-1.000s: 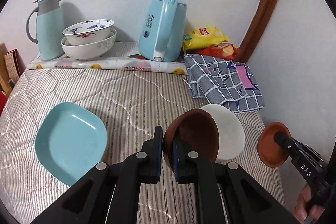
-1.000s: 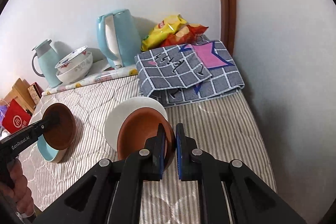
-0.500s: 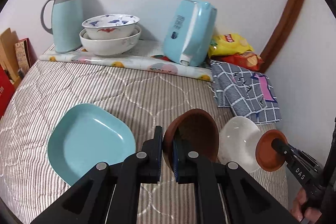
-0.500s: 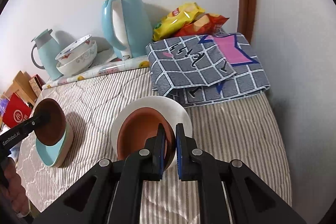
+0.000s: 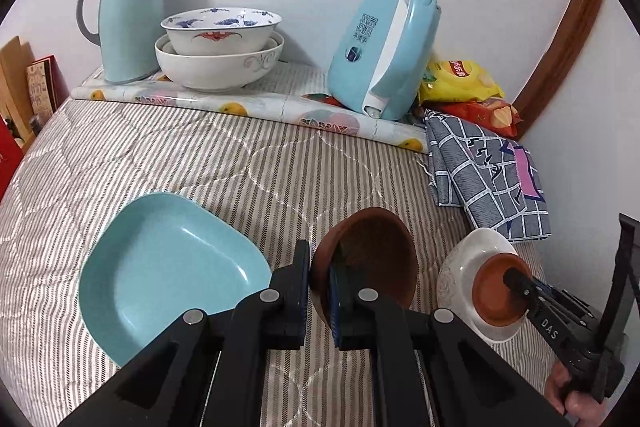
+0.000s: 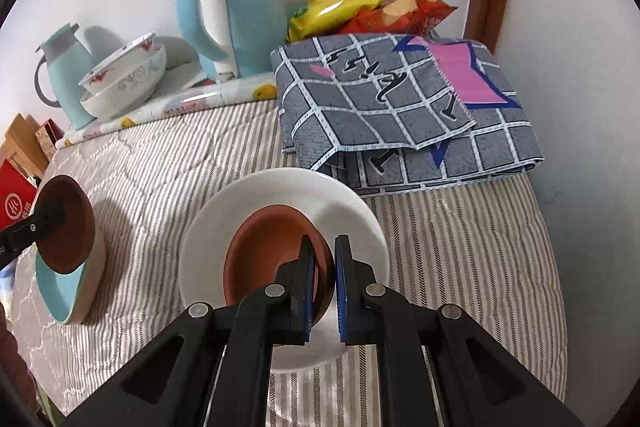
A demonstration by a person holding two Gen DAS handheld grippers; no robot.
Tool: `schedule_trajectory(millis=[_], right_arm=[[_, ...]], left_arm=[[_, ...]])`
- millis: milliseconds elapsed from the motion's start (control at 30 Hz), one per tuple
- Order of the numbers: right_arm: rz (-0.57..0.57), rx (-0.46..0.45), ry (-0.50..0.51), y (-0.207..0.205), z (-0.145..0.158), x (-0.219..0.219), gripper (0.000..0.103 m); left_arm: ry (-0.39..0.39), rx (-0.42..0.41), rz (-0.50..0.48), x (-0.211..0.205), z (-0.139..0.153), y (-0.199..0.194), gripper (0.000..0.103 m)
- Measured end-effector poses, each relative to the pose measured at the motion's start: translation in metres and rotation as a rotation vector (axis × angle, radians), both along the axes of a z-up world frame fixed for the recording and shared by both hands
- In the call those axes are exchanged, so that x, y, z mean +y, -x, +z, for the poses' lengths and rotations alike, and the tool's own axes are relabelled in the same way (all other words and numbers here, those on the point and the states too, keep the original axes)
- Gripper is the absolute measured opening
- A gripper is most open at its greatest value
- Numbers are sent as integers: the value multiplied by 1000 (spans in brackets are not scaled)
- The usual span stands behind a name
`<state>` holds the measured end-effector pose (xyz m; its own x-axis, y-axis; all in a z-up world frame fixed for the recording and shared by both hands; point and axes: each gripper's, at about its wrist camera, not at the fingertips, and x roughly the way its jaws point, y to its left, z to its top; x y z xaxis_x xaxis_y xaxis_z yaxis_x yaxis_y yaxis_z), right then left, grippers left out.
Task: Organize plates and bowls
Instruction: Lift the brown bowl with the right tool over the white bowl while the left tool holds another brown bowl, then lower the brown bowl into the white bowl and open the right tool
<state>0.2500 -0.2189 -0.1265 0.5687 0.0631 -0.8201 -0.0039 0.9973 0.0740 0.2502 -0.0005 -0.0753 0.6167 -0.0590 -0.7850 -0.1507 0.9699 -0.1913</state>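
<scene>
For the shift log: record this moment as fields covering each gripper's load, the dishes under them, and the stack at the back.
left gripper: shut on the rim of a dark brown bowl, held tilted beside the teal plate
right gripper: shut on the rim of a reddish brown bowl, held over the white plate
back stack: patterned bowl nested in white bowl, beside the thermos jug
surface: striped quilted cover
</scene>
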Motion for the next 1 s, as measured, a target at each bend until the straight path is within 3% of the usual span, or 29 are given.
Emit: schedule_trajectory(millis=[633, 1000], right_arm=[[13, 74, 3, -23, -21, 7, 10], [28, 129, 54, -32, -28, 12, 10]], left_arm=[[23, 19, -12, 2, -11, -14, 9], [33, 38, -19, 1, -19, -17, 9]])
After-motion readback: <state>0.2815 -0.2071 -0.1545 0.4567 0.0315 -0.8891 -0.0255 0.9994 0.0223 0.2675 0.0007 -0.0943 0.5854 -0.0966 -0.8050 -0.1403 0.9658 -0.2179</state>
